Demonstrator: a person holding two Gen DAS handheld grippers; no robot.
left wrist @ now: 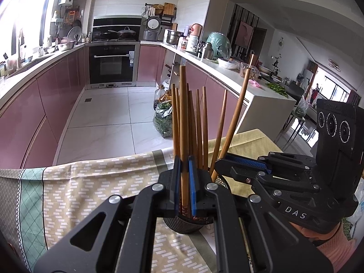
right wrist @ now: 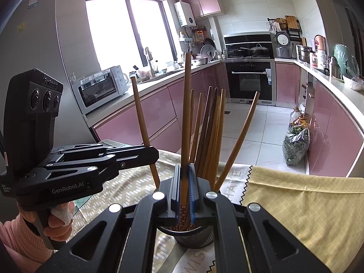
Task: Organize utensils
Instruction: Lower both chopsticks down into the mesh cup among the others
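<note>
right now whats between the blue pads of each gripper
In each wrist view, one wooden chopstick. The left gripper is shut on a chopstick, and the right gripper on another chopstick, both standing in the mesh holder.

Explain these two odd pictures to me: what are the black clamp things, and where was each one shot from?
There is no robot here. A person holds a hand tool with two jaws in each hand, and each tool has a wide-angle camera that looks out along its jaws. One picture comes from the left gripper, the other from the right gripper, so each picture also shows the other tool off to one side.

In front of them is a table covered with a patterned cloth. On it stands a black mesh cup holding a bunch of wooden chopsticks.

Both tools' jaws are closed. The left one pinches a left chopstick and the right one pinches a right chopstick. The lower ends of both sticks are at the cup's mouth. The room behind is a kitchen.
</note>
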